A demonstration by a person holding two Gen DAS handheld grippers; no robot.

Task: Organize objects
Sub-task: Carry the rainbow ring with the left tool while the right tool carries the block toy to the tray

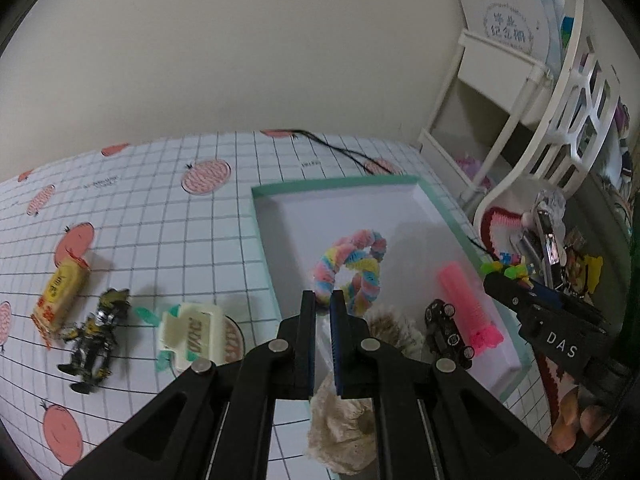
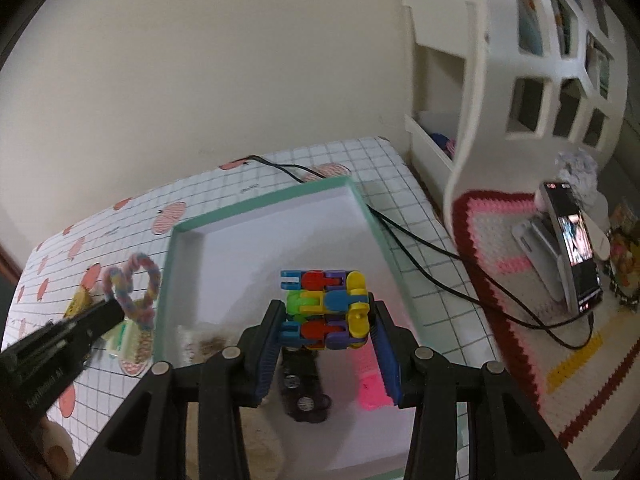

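Observation:
My left gripper [image 1: 323,298] is shut on a pastel fuzzy pipe-cleaner loop [image 1: 352,264], pinched at its lower edge. From the right wrist view that loop [image 2: 132,284] hangs by the left rim of the green-edged white tray [image 2: 264,208]. My right gripper [image 2: 326,312] is shut on a multicoloured snap-block cube [image 2: 324,308] above the tray's middle. Inside the tray [image 1: 336,186] lie a pink ribbed roller [image 1: 460,292], a black toy car [image 1: 444,332] and a furry tuft [image 1: 396,332]. On the checked tablecloth left of the tray are a cream hair clip [image 1: 192,332], a dark action figure [image 1: 96,336] and a yellow snack pack [image 1: 60,296].
A black cable [image 2: 420,240] runs past the tray's right side to a phone on a stand [image 2: 572,248], which sits on a crocheted mat [image 2: 504,216]. A white openwork basket [image 2: 540,60] and a white shelf stand at the back right. A crumpled tissue [image 1: 344,432] lies under my left gripper.

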